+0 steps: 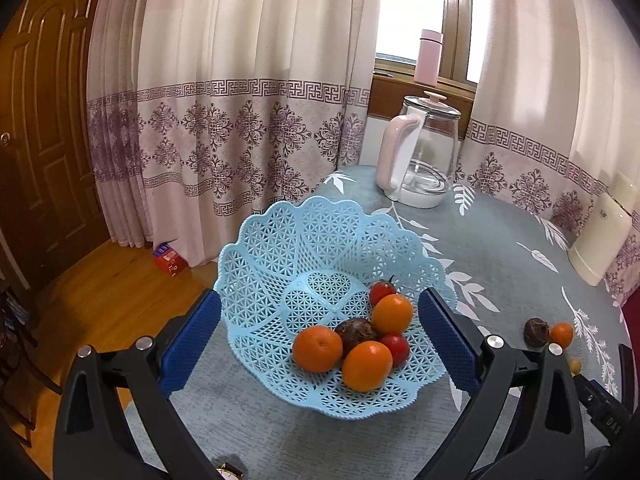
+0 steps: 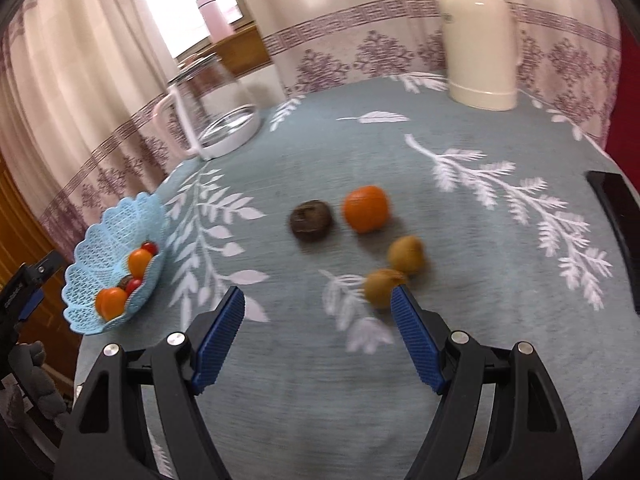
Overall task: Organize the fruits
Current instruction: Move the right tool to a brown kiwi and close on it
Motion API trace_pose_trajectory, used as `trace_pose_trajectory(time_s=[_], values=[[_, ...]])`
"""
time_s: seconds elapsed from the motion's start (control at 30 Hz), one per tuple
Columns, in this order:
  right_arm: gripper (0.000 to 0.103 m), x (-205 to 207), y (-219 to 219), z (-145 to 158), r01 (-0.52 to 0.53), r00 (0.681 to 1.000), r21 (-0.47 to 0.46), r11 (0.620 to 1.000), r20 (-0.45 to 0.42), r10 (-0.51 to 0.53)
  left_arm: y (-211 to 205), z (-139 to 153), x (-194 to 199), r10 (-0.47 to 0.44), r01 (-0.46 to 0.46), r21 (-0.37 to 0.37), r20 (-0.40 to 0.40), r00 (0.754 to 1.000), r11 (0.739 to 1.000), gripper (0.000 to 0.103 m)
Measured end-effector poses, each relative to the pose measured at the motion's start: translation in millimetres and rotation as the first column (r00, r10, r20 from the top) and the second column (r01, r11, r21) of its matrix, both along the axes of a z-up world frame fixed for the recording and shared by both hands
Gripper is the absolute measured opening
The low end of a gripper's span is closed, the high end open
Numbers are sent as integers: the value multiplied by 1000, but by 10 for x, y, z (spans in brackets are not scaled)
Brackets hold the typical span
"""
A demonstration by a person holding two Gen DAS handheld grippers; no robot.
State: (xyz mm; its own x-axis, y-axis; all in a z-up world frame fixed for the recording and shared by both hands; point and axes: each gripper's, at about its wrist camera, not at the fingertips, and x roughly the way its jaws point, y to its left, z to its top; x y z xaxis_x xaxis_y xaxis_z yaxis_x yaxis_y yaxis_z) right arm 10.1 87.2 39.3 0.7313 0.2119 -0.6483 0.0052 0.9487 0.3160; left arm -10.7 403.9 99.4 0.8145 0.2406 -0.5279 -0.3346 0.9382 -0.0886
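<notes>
A light blue lattice basket (image 1: pixel 280 248) (image 2: pixel 100 232) stands at the table's left edge. It holds three oranges (image 1: pixel 318 349), two red tomatoes (image 1: pixel 382 291) and a dark brown fruit (image 1: pixel 356 330). My left gripper (image 1: pixel 320 332) is open, its blue pads either side of the basket's near part. On the cloth lie a dark brown fruit (image 2: pixel 311 221), an orange (image 2: pixel 366 208) and two small yellow-brown fruits (image 2: pixel 406 255). My right gripper (image 2: pixel 318 316) hangs open above the cloth just short of them; its right pad partly covers the nearer yellow-brown fruit (image 2: pixel 380 285).
A glass kettle with a pink handle (image 1: pixel 420 152) (image 2: pixel 212 112) stands at the back of the grey-blue leaf-pattern tablecloth (image 2: pixel 320 152). A cream flask (image 2: pixel 478 48) is at the far right. A dark flat object (image 2: pixel 616 216) lies at the right edge. Curtains hang behind.
</notes>
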Motion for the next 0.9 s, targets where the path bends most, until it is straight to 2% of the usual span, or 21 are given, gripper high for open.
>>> trace_pose_trajectory(time_s=[0.27,0.53,0.7,0.9], values=[[76,-21,-275,-115,58,998,-11,998,-28,-59,-65,4,-3,-15,15,7,-1,1000,1000,100],[73,60,-167,-133,13,999,-54,998,-30,-14,-147,3,6,-34,34,16,-3,999,999,100],[54,231,-74,-204,-5,998,-91,996,-65,-1,-156,3,7,-36,36,16,-3,999,999,100],[38,321,-64,-282,-6,995,-114,993,-98,-5,-156,-2,9,-34,35,16,-5,999,999,100]])
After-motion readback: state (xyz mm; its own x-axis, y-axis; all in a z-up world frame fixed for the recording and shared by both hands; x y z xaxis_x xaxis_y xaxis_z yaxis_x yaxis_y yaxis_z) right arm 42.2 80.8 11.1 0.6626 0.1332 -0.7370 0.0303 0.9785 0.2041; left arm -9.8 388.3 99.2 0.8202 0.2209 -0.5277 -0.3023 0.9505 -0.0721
